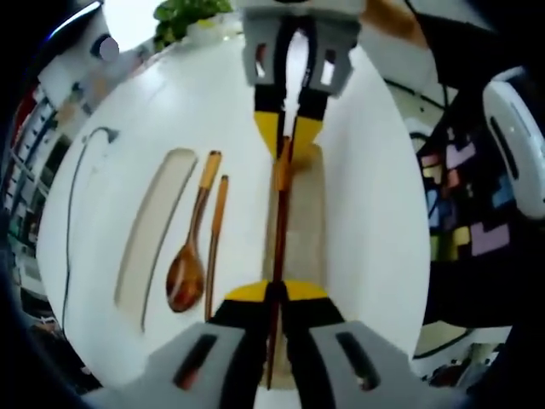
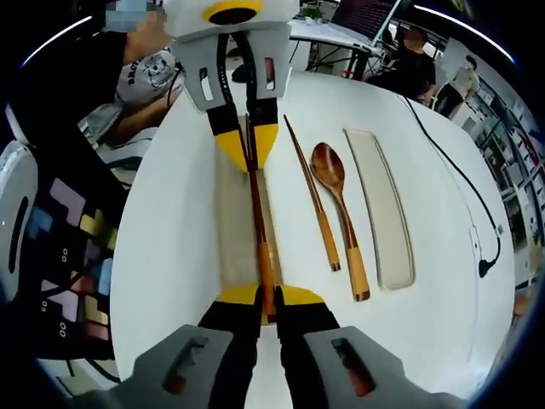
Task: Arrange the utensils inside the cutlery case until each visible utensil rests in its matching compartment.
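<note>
A dark wooden chopstick point(image 1: 279, 223) point(image 2: 255, 209) with an orange handle is held lengthwise over the beige cutlery case point(image 1: 312, 223) point(image 2: 230, 223). My left gripper point(image 1: 274, 296) point(image 2: 247, 136) is shut on its thin dark end. My right gripper point(image 2: 269, 298) point(image 1: 288, 136) is shut on the orange handle end, facing the left one. On the white table beside the case lie a second chopstick point(image 1: 215, 243) point(image 2: 312, 198) and a wooden spoon point(image 1: 189, 256) point(image 2: 335, 192). Beyond them rests the case's long beige lid point(image 1: 153, 228) point(image 2: 380, 206).
The round white table point(image 1: 375, 213) point(image 2: 166, 230) has a black cable point(image 1: 78, 175) point(image 2: 464, 175) near the lid's side. A potted plant point(image 1: 189, 14) stands at one edge. A colourful patterned floor mat point(image 1: 460, 200) point(image 2: 77, 264) lies off the table. People sit nearby point(image 2: 128, 68).
</note>
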